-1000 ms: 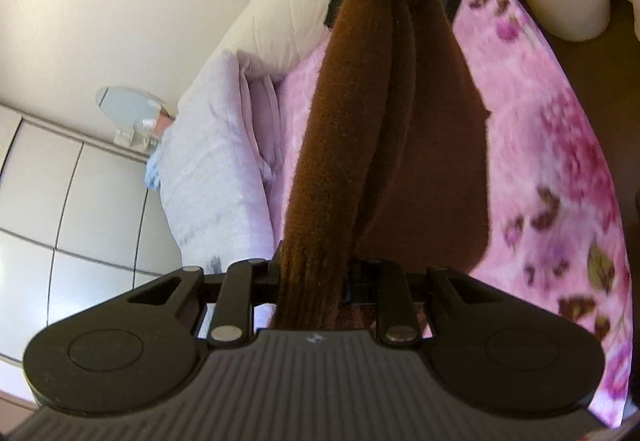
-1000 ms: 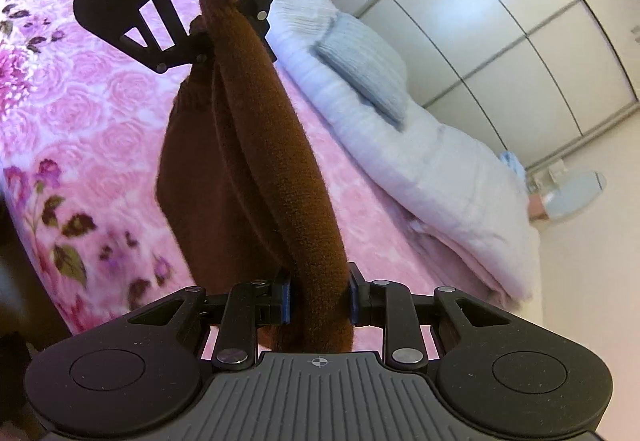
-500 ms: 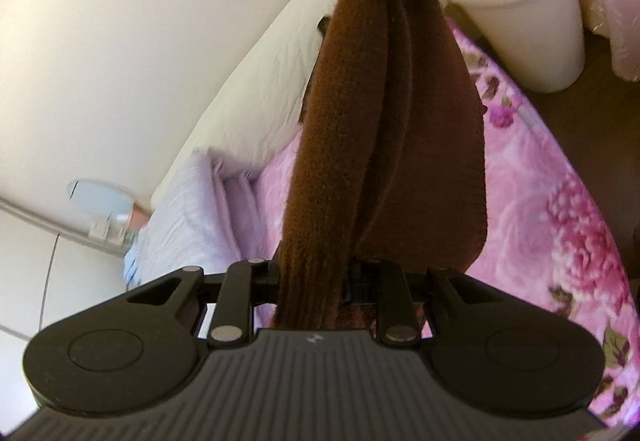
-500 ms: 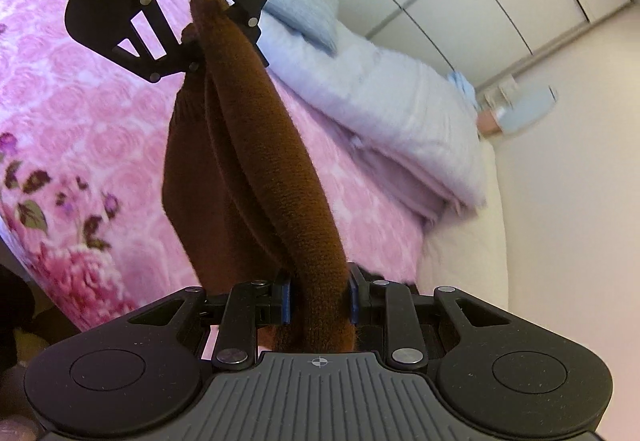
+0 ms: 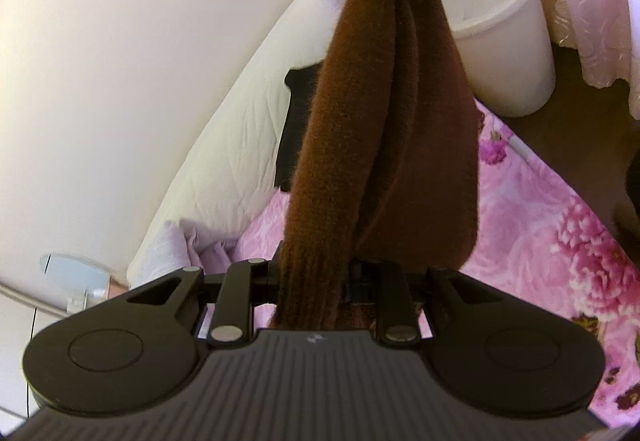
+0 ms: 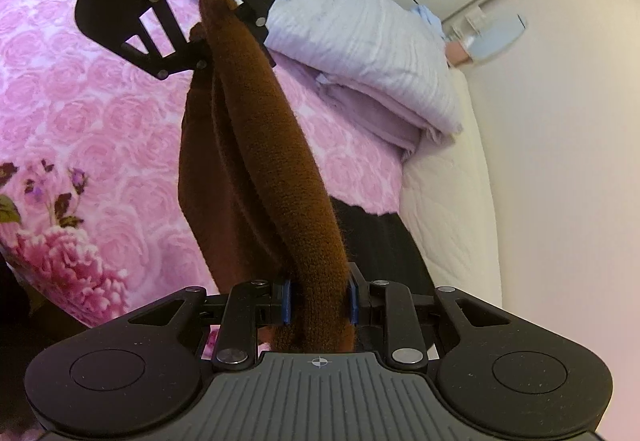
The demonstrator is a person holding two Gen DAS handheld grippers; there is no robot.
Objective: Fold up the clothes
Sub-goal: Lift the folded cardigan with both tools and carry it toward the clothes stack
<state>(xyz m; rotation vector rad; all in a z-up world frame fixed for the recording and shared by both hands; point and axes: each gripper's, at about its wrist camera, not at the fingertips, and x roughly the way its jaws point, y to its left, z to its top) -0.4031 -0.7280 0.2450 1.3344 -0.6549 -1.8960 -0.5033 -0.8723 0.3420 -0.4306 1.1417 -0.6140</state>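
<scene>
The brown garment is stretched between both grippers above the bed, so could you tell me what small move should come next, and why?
Probably lower both ends together onto the pink floral bedspread: the brown garment hangs bunched, clamped by the left gripper and right gripper, with nothing supporting it for folding.

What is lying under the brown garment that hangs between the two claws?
Under the brown garment lie the pink floral blanket and part of a black cloth beside the white mattress. The garment covers the rest of that cloth.
</scene>
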